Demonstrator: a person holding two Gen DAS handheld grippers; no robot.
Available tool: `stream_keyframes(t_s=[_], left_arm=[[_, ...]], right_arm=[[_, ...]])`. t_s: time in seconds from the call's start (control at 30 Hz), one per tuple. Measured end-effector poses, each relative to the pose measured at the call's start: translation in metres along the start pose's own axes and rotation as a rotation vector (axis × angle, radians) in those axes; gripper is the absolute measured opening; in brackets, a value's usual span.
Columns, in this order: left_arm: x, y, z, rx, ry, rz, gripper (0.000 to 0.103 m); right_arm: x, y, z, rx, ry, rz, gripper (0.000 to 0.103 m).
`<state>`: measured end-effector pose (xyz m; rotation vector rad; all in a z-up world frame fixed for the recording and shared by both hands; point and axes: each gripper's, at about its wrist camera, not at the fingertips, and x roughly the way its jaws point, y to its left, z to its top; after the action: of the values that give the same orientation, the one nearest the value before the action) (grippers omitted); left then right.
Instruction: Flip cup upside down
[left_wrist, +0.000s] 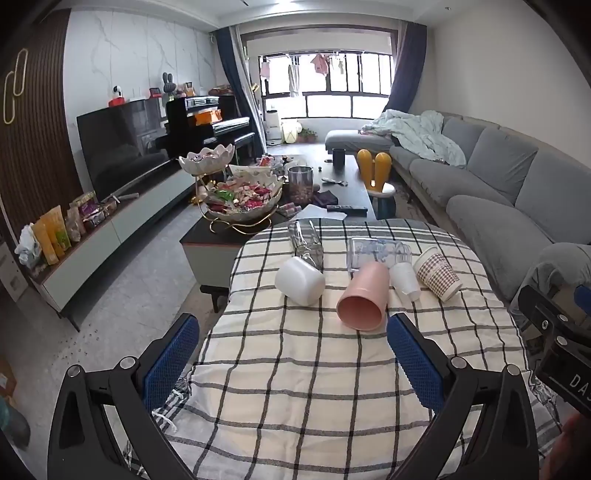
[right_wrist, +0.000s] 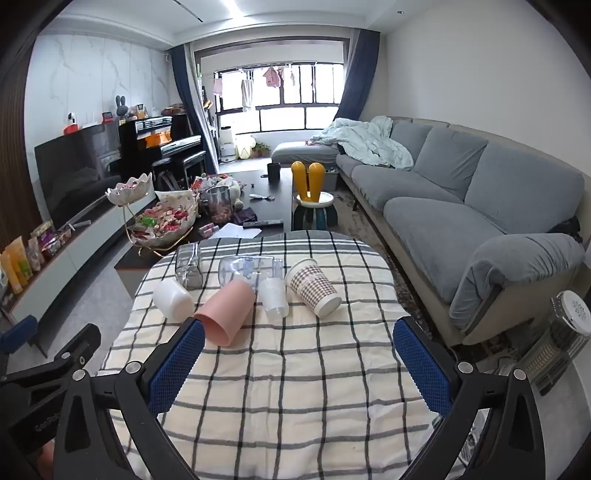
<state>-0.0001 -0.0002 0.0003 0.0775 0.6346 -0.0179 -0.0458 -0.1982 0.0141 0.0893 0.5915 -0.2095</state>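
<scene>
Several cups lie on their sides on the checked tablecloth (left_wrist: 314, 369) (right_wrist: 295, 369). A white cup (left_wrist: 300, 280) (right_wrist: 173, 297) is at the left. A pink cup (left_wrist: 364, 295) (right_wrist: 226, 312) lies with its mouth toward me. A small clear plastic cup (left_wrist: 405, 280) (right_wrist: 274, 297) and a patterned paper cup (left_wrist: 437, 275) (right_wrist: 314, 286) are to the right. A square glass (left_wrist: 306, 242) (right_wrist: 189, 267) and a printed clear glass (left_wrist: 376, 253) (right_wrist: 245, 269) lie behind. My left gripper (left_wrist: 293, 354) is open and empty, short of the cups. My right gripper (right_wrist: 299, 358) is open and empty too.
A dark coffee table (left_wrist: 258, 221) (right_wrist: 266, 199) with snack bowls and a jar stands beyond the table. A grey sofa (left_wrist: 498, 177) (right_wrist: 461, 192) runs along the right. A TV cabinet (left_wrist: 110, 221) is at the left. A heater (right_wrist: 561, 339) stands at the right.
</scene>
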Motion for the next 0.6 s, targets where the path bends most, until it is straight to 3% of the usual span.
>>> stream_keyframes(t_s=[0.6], left_arm=[[0.0027, -0.0008, -0.0006, -0.004, -0.005, -0.003, 0.103]], right_arm=[[-0.0004, 0.0002, 0.0001, 0.005, 0.000, 0.003, 0.102]])
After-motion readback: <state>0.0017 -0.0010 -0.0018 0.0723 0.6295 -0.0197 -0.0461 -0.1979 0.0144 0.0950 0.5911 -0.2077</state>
